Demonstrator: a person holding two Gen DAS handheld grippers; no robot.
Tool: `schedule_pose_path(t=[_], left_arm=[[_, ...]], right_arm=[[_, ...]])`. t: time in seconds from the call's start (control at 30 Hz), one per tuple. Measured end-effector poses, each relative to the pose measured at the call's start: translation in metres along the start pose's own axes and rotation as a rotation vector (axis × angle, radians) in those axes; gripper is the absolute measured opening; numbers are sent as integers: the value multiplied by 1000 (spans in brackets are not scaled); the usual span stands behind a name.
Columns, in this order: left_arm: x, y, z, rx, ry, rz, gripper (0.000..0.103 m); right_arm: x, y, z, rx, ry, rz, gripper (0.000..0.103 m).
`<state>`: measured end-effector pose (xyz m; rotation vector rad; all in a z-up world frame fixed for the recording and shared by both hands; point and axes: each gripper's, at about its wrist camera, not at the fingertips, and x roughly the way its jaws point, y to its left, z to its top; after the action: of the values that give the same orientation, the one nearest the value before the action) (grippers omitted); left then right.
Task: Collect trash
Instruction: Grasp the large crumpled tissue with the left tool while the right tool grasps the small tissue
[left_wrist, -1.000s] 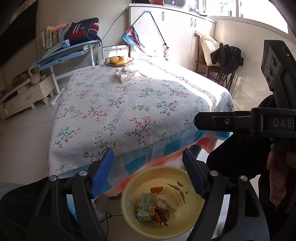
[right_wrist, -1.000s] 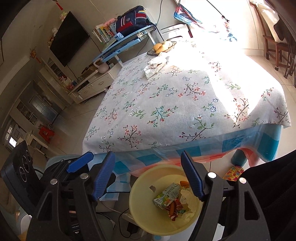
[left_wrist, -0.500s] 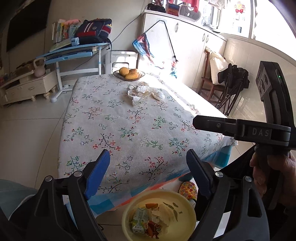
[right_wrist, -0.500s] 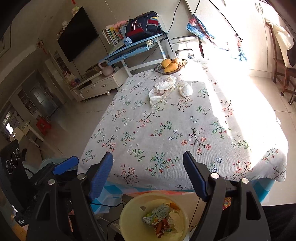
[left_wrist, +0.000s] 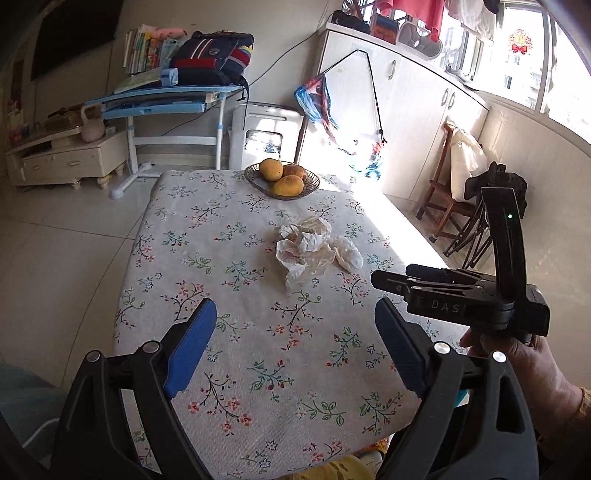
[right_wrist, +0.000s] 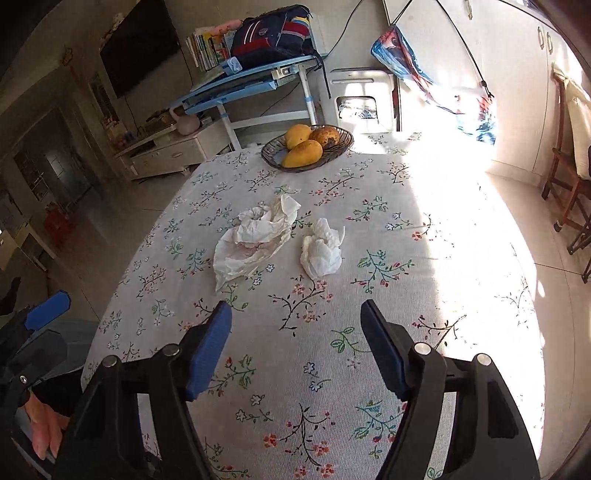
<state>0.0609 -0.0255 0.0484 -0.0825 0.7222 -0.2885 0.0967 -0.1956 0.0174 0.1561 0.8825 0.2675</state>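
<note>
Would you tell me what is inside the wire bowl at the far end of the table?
The wire bowl holds three yellow-orange fruits, one with dark blotches. Anything underneath them is hidden.

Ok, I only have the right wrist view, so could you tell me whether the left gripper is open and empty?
Observer: Yes. The left gripper is wide open, its jaws have just been opening, and nothing is between them. It is over the floral tablecloth, short of the crumpled wrapper.
Operator: Thank you. Is the trash bin anywhere in sight?
Observer: Only just. A yellow sliver shows below the table's near edge in the left wrist view, and it is probably the bin's rim.
</note>
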Motion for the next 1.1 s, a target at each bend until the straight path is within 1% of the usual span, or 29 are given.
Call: schedule_pose_path(t=[0.07, 0.17, 0.23, 0.33, 0.43, 0.57, 0.67, 0.73, 0.93, 1.0, 1.03, 1.07, 1.1], left_arm=[[16, -5, 10, 12, 10, 8, 85], [41, -12, 22, 33, 27, 18, 85], [59, -15, 29, 38, 41, 24, 85], [87, -17, 42, 32, 61, 34, 85], [111, -17, 53, 23, 79, 48, 85], [139, -13, 66, -17, 103, 60, 86], [160, -12, 69, -42, 135, 64, 86], [174, -12, 70, -49, 164, 64, 86], [208, -17, 70, -11, 219, 85, 85], [214, -16, 70, -11, 234, 77, 74], [217, -13, 70, -20, 254, 65, 65], [217, -11, 69, -27, 254, 60, 61], [215, -10, 69, -23, 244, 57, 58]], right_arm=[[14, -3, 7, -4, 23, -9, 62], [30, -9, 16, 5, 42, -16, 58], [38, -10, 21, 7, 50, -11, 57], [46, -9, 25, -2, 57, -6, 55], [55, -9, 30, -10, 67, 3, 50], [62, -14, 35, 0, 78, 21, 44], [66, -15, 37, 1, 93, 22, 34], [69, -15, 37, -8, 109, 19, 30], [69, -16, 36, -14, 116, 25, 23], [69, -15, 37, -14, 118, 28, 21], [69, -15, 37, -17, 118, 29, 21], [69, -14, 37, -19, 117, 31, 18], [68, -14, 38, -20, 116, 33, 18]])
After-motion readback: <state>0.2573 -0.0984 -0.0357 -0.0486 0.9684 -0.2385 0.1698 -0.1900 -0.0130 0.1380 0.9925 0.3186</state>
